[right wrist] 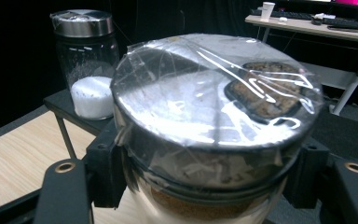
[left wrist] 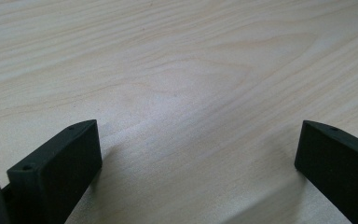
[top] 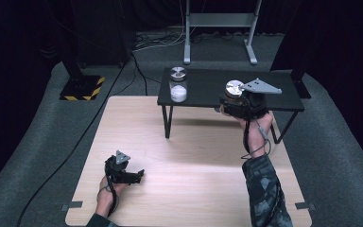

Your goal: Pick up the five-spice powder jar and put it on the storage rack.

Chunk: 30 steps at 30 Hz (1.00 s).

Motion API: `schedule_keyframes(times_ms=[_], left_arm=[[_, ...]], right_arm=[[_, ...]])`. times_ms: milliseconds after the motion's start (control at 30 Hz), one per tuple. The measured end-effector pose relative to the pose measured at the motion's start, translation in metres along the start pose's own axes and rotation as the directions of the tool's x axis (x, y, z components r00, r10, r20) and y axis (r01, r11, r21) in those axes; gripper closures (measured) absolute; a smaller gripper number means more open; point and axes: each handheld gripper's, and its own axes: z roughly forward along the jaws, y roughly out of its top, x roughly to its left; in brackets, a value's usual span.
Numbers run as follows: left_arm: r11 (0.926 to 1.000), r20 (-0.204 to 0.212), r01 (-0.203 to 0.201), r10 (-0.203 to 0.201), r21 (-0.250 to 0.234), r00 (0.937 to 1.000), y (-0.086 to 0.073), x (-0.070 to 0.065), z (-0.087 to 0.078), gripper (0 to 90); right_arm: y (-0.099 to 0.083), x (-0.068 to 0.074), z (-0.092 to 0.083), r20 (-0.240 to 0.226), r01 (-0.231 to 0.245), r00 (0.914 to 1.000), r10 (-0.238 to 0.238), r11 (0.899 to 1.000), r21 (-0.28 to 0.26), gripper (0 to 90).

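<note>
Wooden table (top: pixel 189 184): pale, light-grained top in the high view, with a person's two forearms coming in from the near edge.
Black shelf (top: pixel 203 90): a small, low, dark stand on thin legs at the far end of the wooden table.
Right gripper (top: pixel 234 105): raised at the front edge of the black shelf, toward its right half, with a grey three-cornered plate on top and a cable trailing down the wrist.
Right gripper fingers (right wrist: pixel 103 168): closed firmly on the brown jar, one black pad pressed to each side just under its lid.
Brown jar (right wrist: pixel 214 135): a glass shaker with a metal lid, wrapped in clear film and holding a brown powder; it is upright between the right jaws, at the shelf's front edge. Whether its base touches the shelf cannot be told.
White jar (top: pixel 178 85): a matching glass shaker with a metal lid, partly filled with white powder, standing upright on the left part of the black shelf, apart from the brown jar.
Left gripper (top: pixel 133 176): resting low over the near left part of the wooden table, well apart from the shelf.
Left gripper fingers (left wrist: pixel 60 168): spread wide open, with bare wood between them.
Sleeve (top: pixel 264 194): dark patterned fabric on the right forearm.
</note>
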Motion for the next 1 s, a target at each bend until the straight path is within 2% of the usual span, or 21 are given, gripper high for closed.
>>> schedule_keyframes(times_ms=[467,1000], left_arm=[[1.0,0.0,0.0,0.0,0.0,1.0,0.0,0.0,0.0,0.1],[1.0,0.0,0.001,-0.001,-0.001,1.0,0.0,0.0,0.0,0.1]], right_arm=[[0.027,-0.006,0.031,0.006,0.009,0.9999,-0.009,0.999,0.051,29.8],[0.043,-0.016,0.065,-0.018,-0.027,0.9994,0.029,0.995,0.1,29.8]])
